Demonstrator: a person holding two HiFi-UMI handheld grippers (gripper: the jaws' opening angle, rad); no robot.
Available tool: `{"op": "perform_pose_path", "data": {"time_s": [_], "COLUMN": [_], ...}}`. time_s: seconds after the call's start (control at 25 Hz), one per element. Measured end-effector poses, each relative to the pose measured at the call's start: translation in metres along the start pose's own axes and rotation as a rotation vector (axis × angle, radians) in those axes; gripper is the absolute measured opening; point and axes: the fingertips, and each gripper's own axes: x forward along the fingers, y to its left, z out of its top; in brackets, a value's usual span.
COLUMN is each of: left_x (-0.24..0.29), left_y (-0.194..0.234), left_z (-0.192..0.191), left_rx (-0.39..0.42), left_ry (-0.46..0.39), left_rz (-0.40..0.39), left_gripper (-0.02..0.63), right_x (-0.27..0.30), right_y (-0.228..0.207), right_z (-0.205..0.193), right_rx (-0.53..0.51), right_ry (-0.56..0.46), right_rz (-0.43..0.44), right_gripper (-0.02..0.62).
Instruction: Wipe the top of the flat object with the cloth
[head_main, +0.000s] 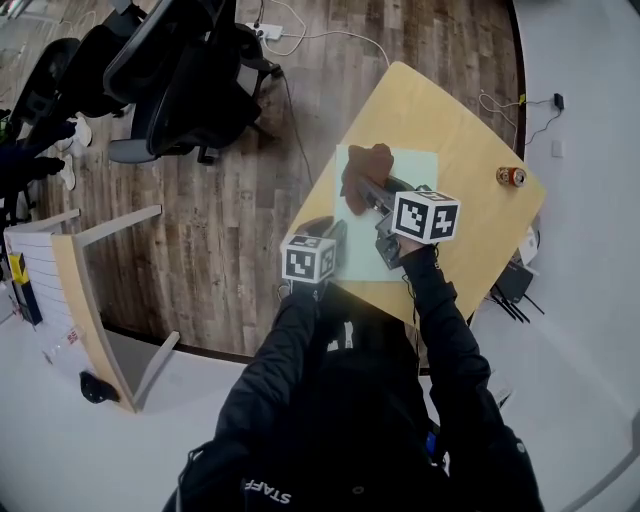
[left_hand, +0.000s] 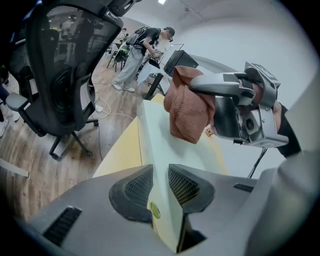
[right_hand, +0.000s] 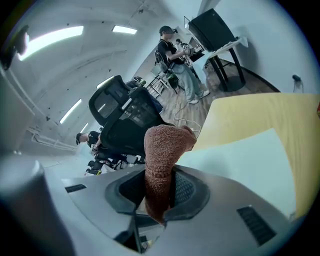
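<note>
Cloth (head_main: 365, 172), pinched in your right claw (right_hand: 159, 192), hangs above the flat object's (head_main: 415, 170) upper left; your left claw (left_hand: 160, 187) clamps its lower edge.

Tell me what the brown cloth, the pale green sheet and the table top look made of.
The brown cloth: knitted or terry fabric, matte; looped ribbed texture shows. The pale green sheet: probably plastic or coated board, smooth, matte; uniform colour, stiff straight edges. The table top: wood or wood-look laminate, smooth; light tan surface.
</note>
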Motion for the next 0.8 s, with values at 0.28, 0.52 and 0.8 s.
{"op": "perform_pose_path", "data": {"time_s": [0.28, 0.52, 0.8], "left_x": [0.0, -0.001, -0.001], "left_y": [0.0, 0.002, 0.002], "left_z": [-0.001, -0.001, 0.0], "left_rx": [-0.007, -0.006, -0.004], "left_ry": [-0.003, 0.002, 0.005], "left_rz": [-0.006, -0.006, -0.001], "left_gripper": [0.117, 0.117, 0.117], "right_x": [0.039, 0.032, 0.008], "right_y": [-0.012, -0.045, -0.071], "right_z": [-0.036, -0.048, -0.044], "right_rx": [0.047, 0.018, 0.013], "right_ry": [0.094, 0.143, 0.131], "right_rz": [-0.02, -0.108, -0.151], "right_gripper": [0.109, 0.109, 0.109]}}
